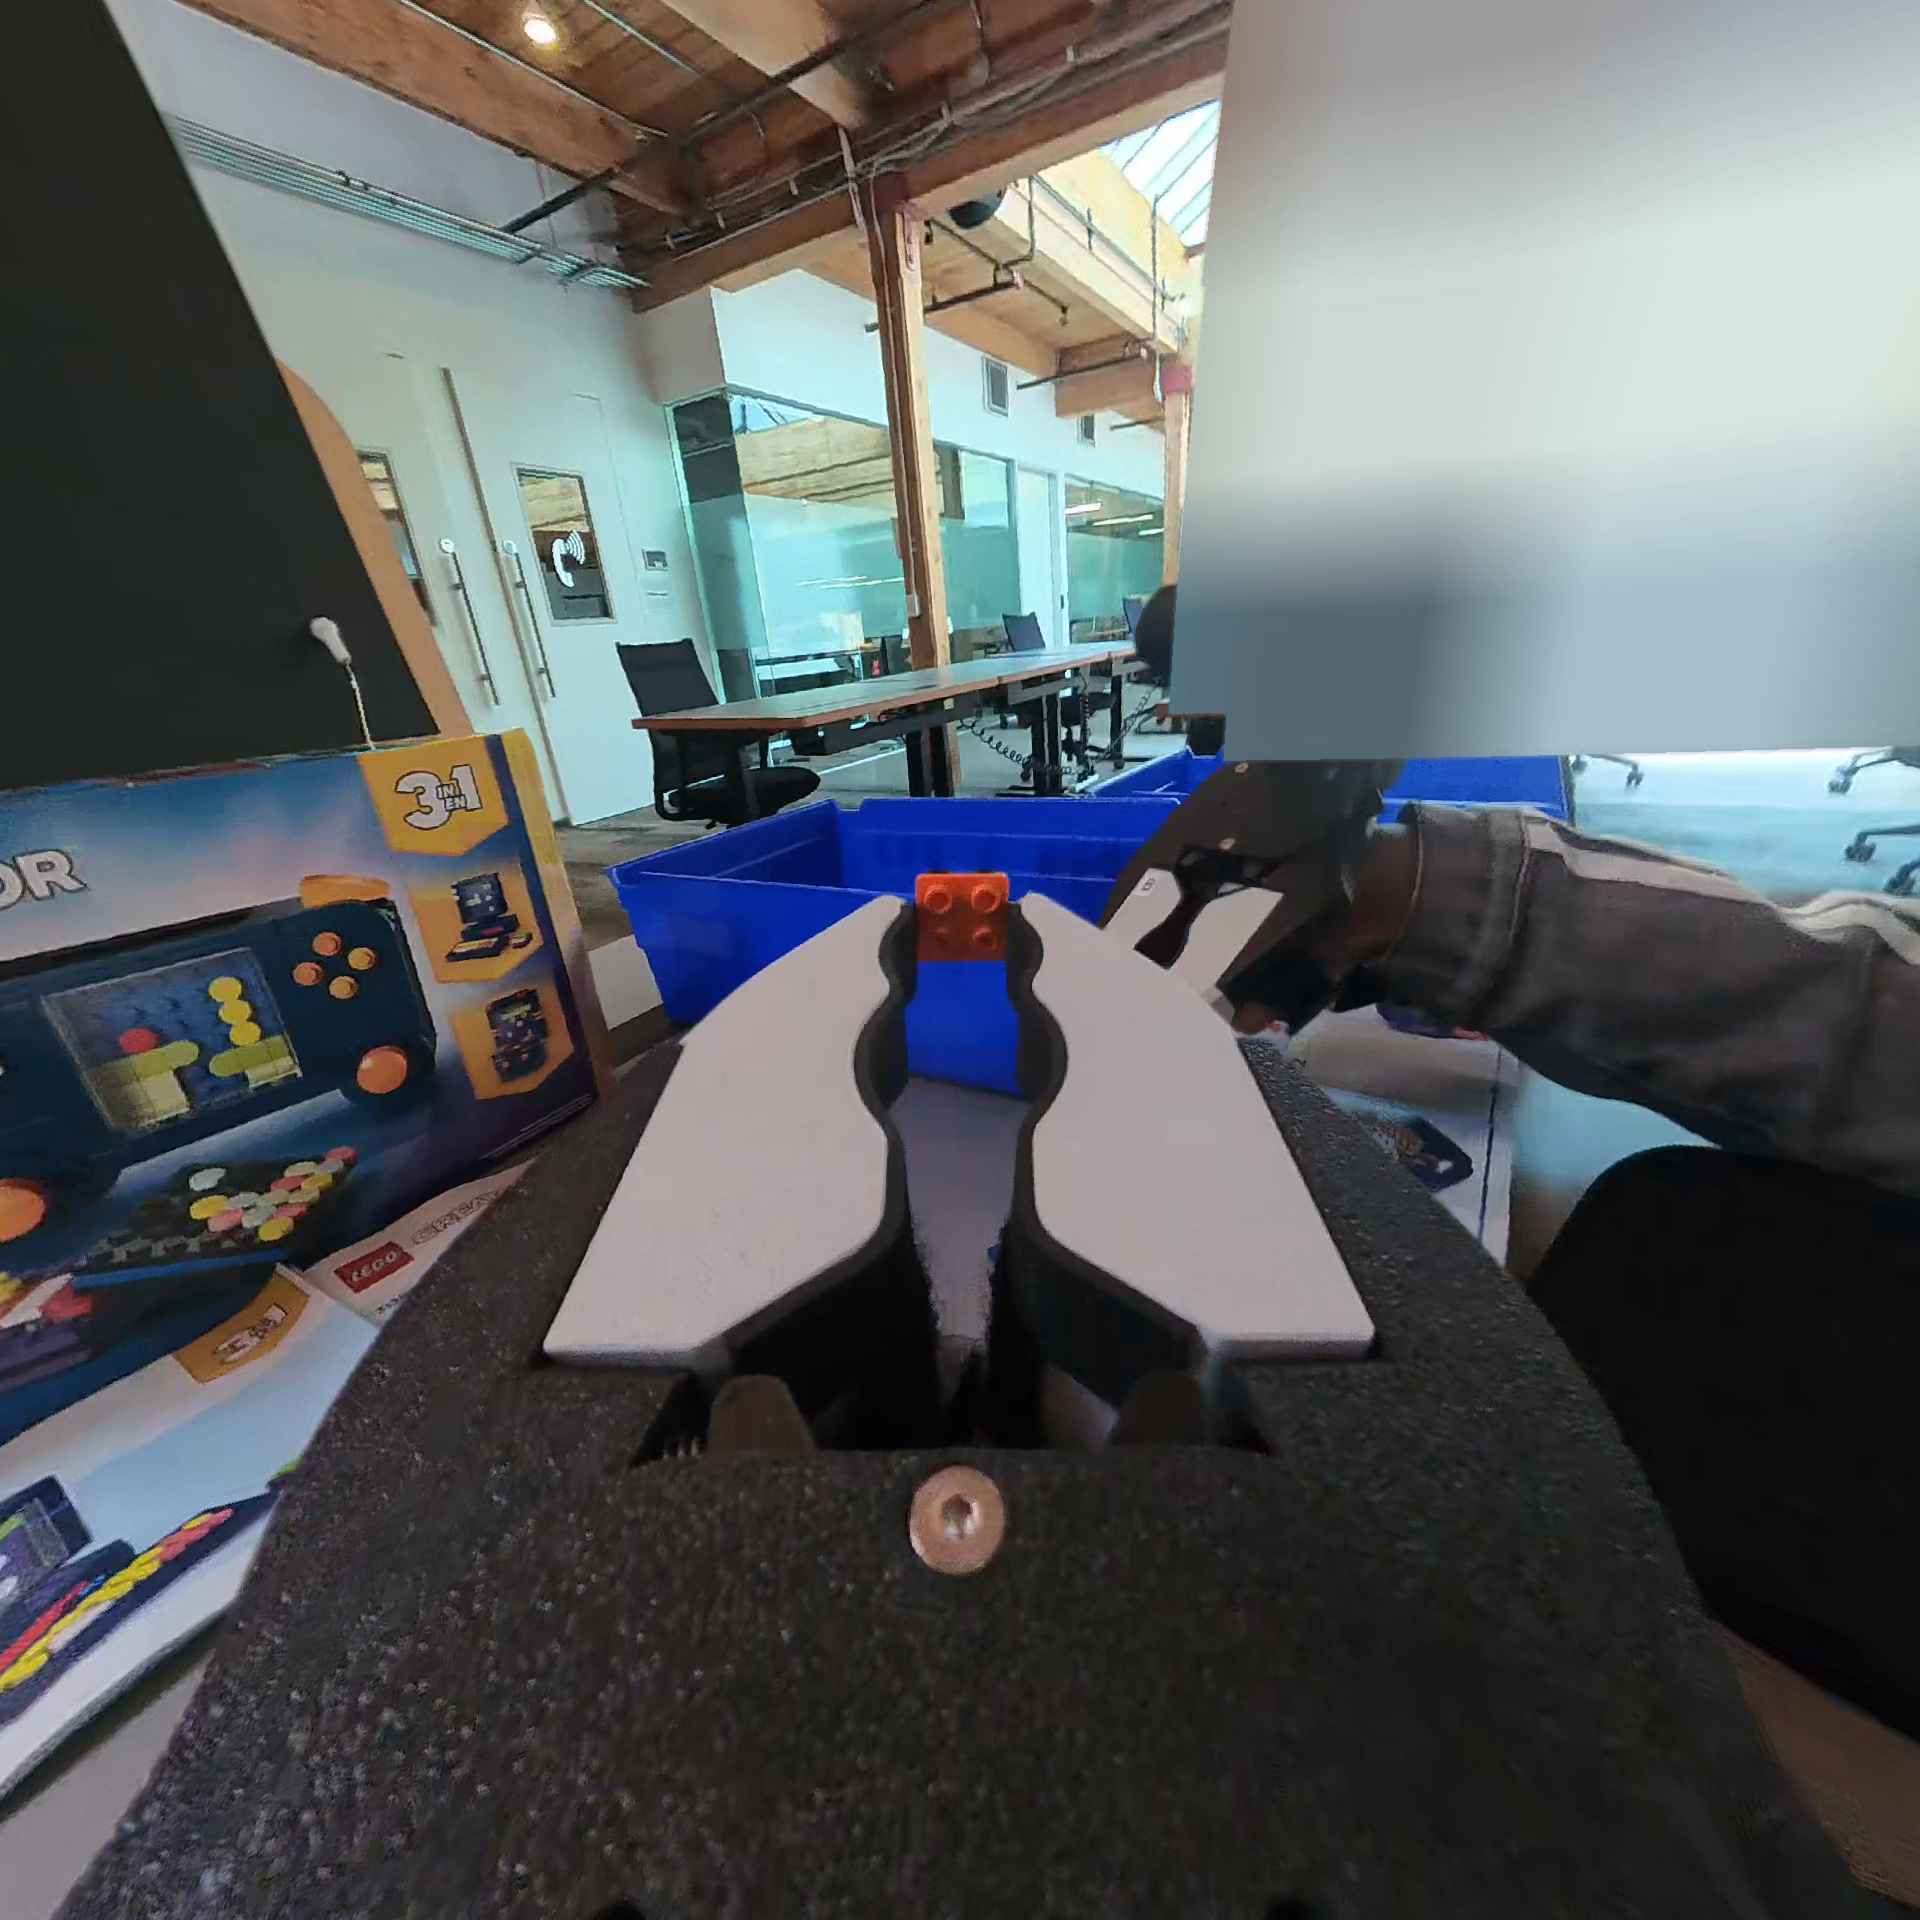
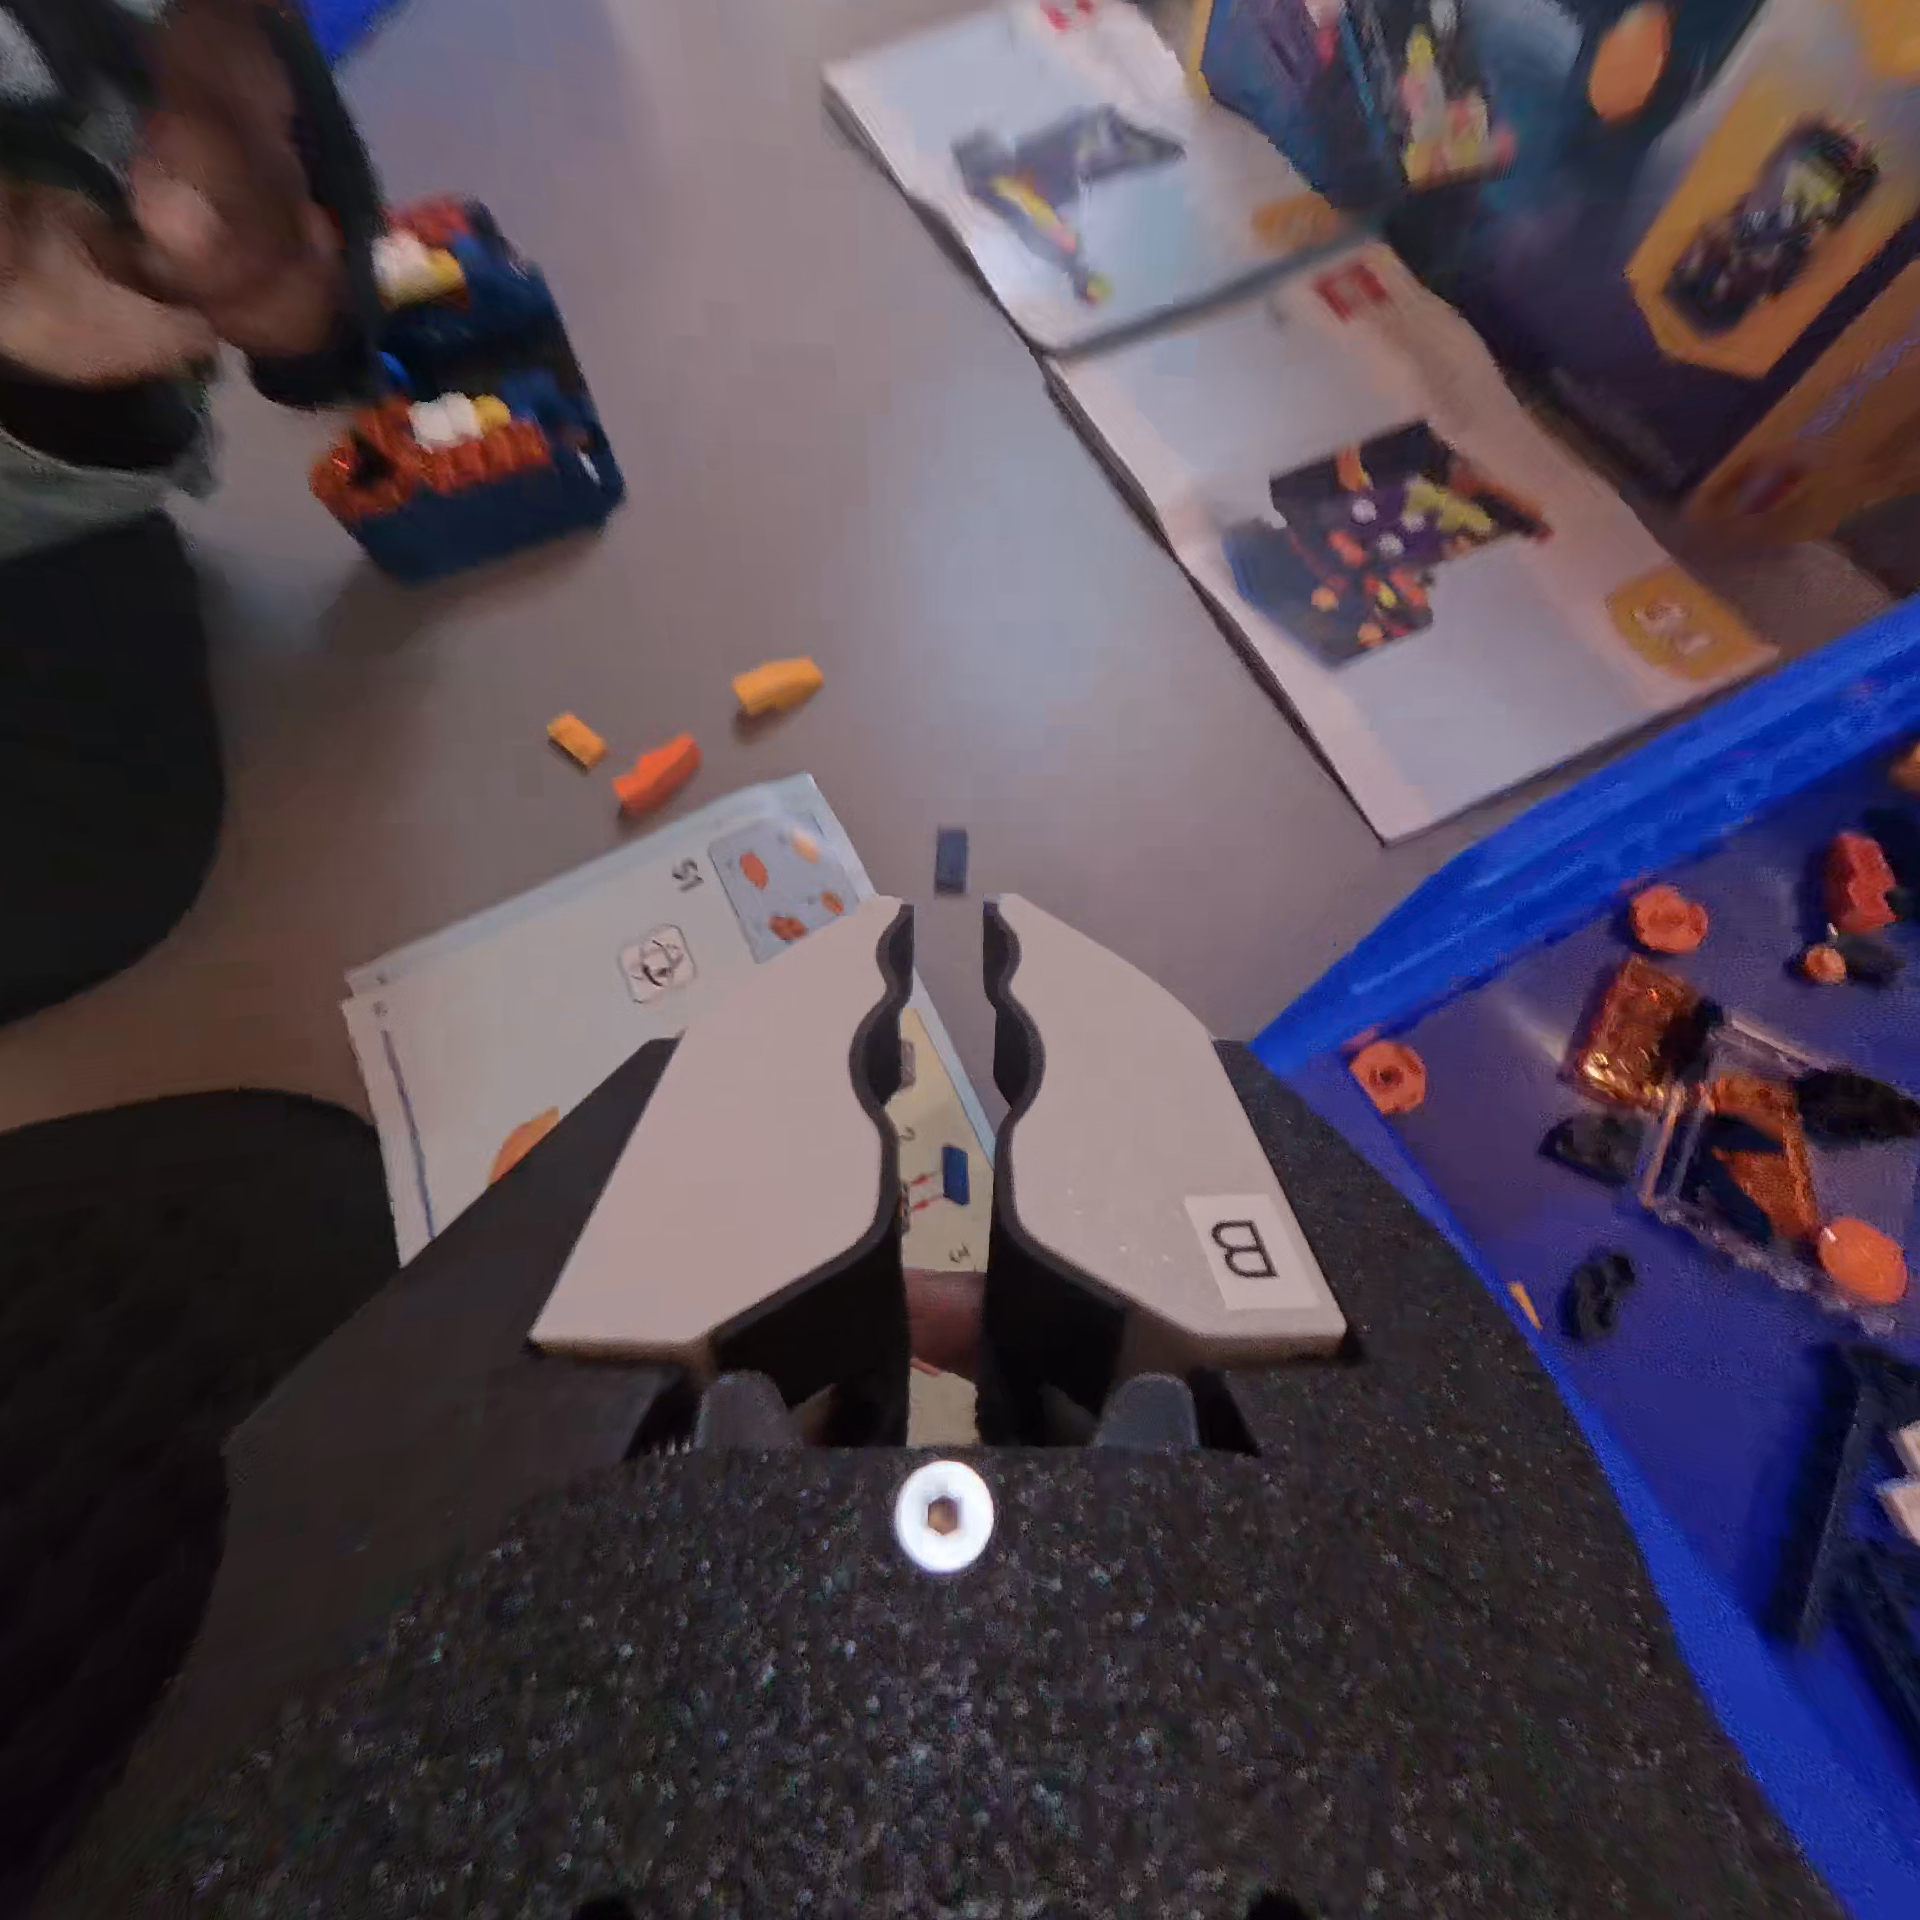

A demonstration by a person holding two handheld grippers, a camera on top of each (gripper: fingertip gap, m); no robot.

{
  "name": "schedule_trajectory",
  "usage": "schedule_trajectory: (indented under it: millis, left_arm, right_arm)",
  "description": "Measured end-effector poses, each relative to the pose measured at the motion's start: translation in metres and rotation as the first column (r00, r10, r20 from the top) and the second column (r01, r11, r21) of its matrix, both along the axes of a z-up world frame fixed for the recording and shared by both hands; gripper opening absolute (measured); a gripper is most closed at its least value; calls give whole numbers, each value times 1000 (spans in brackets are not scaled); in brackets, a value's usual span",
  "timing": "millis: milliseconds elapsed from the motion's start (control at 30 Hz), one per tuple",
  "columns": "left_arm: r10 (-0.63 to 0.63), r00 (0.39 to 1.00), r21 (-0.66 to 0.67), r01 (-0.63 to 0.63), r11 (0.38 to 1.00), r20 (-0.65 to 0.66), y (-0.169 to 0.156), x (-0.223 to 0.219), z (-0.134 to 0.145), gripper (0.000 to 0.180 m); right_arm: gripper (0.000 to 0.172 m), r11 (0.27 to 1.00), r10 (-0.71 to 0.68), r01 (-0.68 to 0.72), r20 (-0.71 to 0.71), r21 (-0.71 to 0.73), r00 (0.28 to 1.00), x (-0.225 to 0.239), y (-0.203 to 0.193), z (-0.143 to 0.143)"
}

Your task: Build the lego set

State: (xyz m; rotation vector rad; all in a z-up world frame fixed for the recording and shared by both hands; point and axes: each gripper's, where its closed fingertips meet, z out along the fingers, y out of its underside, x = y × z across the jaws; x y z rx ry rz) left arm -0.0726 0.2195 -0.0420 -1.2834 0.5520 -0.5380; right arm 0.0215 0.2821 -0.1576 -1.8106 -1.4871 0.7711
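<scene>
Left gripper [image 1: 961, 920]: fingers pinch a small orange brick [image 1: 962, 914] at the tips, studs facing the camera, both pads against its sides. It is held up above the counter, in front of a blue bin [image 1: 748, 894]. A toy box [image 1: 281, 997] stands to the left, with open booklets lying below it.

The right gripper shows at the right of the left wrist view, held by a hand [image 1: 1340, 935] in a grey sleeve [image 1: 1621, 966], tips pointing down toward the counter.

Right gripper [image 2: 948, 914]: fingers spread a little, nothing between them. It hangs over the grey counter [image 2: 831, 520] and the corner of an instruction sheet [image 2: 540, 997]. A small dark blue piece [image 2: 951, 860] lies on the counter just beyond the tips, not touched.

Three small orange and yellow pieces [image 2: 657, 774] lie farther left. A second blue bin [image 2: 1558, 831] with loose orange and black parts sits to the right. A partly built blue and orange model [image 2: 488, 457] stands at upper left, blurred.
</scene>
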Motion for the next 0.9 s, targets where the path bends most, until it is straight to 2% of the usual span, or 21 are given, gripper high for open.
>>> schedule_trajectory:
  millis: [67, 200, 300, 333, 400, 500, 600, 667, 733, 800, 900]
  left_arm:
    - [-4, 999, 15, 4, 1000, -34, -2, 5, -1, 15]
    - [-11, 998, 25, 12, 1000, -64, -5, 10, 0, 15]
    - [-9, 996, 30, 11, 999, -87, -5, 12, -2, 15]
    - [-16, 996, 26, 19, 999, -92, -6, 14, -3, 15]
    - [-21, 995, 22, 24, 999, -102, -6, 16, -5, 15]
    - [-17, 993, 32, 21, 999, -120, -6, 17, -5, 15]
    - [-38, 989, 27, 43, 999, -143, -7, 19, -8, 15]
    - [-37, 989, 20, 41, 999, -140, -5, 18, -11, 15]
    - [-37, 993, 7, 38, 999, -116, -3, 15, -11, 15]
    - [-38, 996, 12, 39, 999, -85, -3, 11, -7, 15]
    - [-92, 993, 42, 96, 994, -75, -11, 12, 0, 15]
  right_arm:
    - [12, 999, -35, 34, 45, 20, 998, 6, 6, -4]
    - [0, 996, -86, 85, 63, 29, 994, 21, 17, -3]
    - [0, 990, -107, 76, 280, 119, 954, 41, 24, -29]
    - [0, 988, -92, 45, 339, 144, 936, 44, 23, -36]
    - [0, 988, -36, -22, 363, 155, 931, 37, 16, -44]
    - [0, 995, 50, -81, 409, 59, 911, 34, 0, -56]
    - [0, 980, 140, -186, 422, 70, 896, 30, -10, -47]
    - [6, 913, 271, -379, 472, 149, 839, 19, -20, -31]
    - [15, 782, 386, -590, 587, 202, 712, 8, -25, -16]
    - [20, 636, 464, -748, 682, 189, 566, -7, -24, -5]
    - [22, 462, 574, -880, 721, 106, 388, -24, -18, -5]
